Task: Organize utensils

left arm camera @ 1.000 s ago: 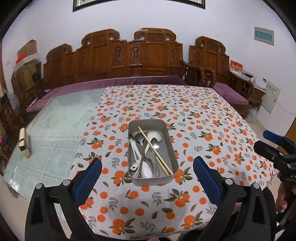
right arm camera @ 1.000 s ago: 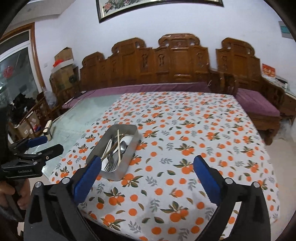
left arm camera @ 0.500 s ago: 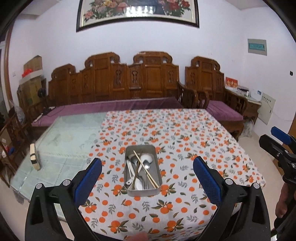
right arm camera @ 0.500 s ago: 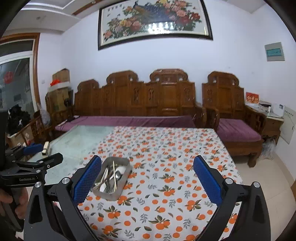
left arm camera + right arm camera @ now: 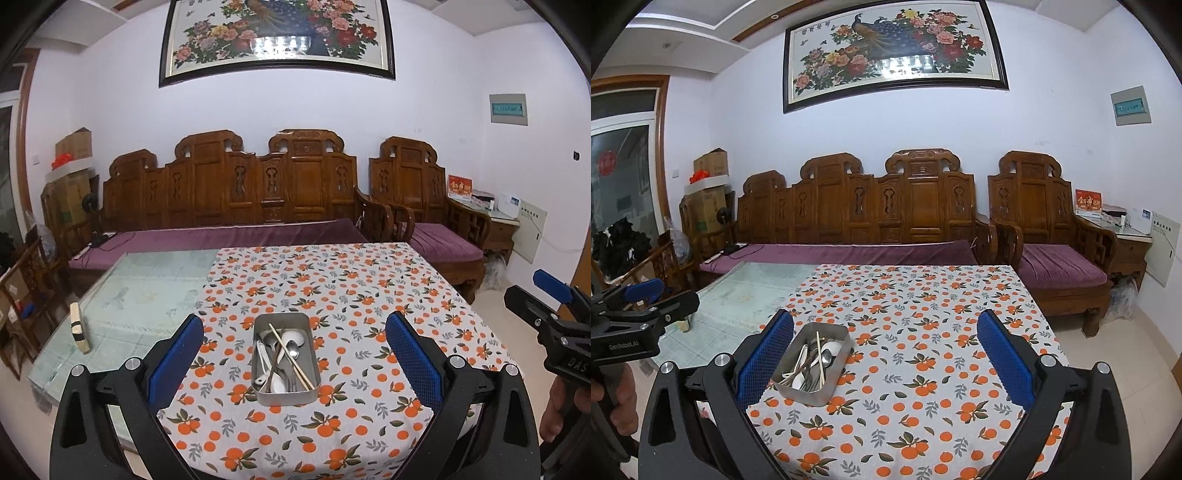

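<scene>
A rectangular metal tray stands on the orange-patterned tablecloth near the table's front edge. In it lie several spoons, forks and a pair of chopsticks, all mixed. The tray also shows in the right wrist view, left of centre. My left gripper is open and empty, held back above the front edge with the tray between its fingers in view. My right gripper is open and empty, to the right of the tray. Each gripper shows at the edge of the other's view.
The cloth covers the right part of a glass-topped table. A small cream block lies on the glass at the left. A carved wooden sofa with purple cushions stands behind the table, an armchair at the right.
Both grippers have drawn back and up from the table, so the tray looks smaller and farther away. The wall painting has come into view. The tray and utensils have not moved.
</scene>
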{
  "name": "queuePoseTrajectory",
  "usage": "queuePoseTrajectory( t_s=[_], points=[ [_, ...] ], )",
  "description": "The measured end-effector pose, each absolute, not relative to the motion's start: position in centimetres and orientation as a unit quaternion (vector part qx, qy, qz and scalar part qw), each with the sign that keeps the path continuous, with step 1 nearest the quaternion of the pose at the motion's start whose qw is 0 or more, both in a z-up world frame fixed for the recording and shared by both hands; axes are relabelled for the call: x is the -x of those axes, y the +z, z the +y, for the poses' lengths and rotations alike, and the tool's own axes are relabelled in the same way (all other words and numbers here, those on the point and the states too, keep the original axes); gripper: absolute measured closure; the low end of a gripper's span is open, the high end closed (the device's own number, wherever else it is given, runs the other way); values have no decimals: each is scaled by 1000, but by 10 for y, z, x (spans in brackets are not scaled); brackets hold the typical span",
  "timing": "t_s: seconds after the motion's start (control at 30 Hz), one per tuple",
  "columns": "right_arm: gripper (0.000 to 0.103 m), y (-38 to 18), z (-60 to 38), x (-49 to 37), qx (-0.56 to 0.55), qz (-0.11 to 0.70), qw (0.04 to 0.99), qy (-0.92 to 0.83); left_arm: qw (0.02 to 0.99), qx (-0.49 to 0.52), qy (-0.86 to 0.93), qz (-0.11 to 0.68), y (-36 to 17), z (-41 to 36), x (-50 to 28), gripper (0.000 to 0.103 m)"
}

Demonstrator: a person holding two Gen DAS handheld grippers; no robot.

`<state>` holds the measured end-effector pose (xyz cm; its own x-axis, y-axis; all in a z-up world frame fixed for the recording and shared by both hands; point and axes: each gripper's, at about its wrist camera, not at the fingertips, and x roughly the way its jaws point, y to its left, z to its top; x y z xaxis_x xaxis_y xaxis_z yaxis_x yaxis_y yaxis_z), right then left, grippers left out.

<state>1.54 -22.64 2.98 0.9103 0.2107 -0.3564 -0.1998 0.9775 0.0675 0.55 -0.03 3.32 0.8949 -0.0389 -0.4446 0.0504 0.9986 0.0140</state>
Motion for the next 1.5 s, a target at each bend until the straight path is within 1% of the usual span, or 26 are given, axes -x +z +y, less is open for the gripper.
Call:
queuePoseTrajectory(
  t_s=[1.5],
  points=[
    [3, 27, -216, -6, -18, 177, 978, 107, 976, 1, -18, 215, 38, 4, 8, 8]
  ],
)
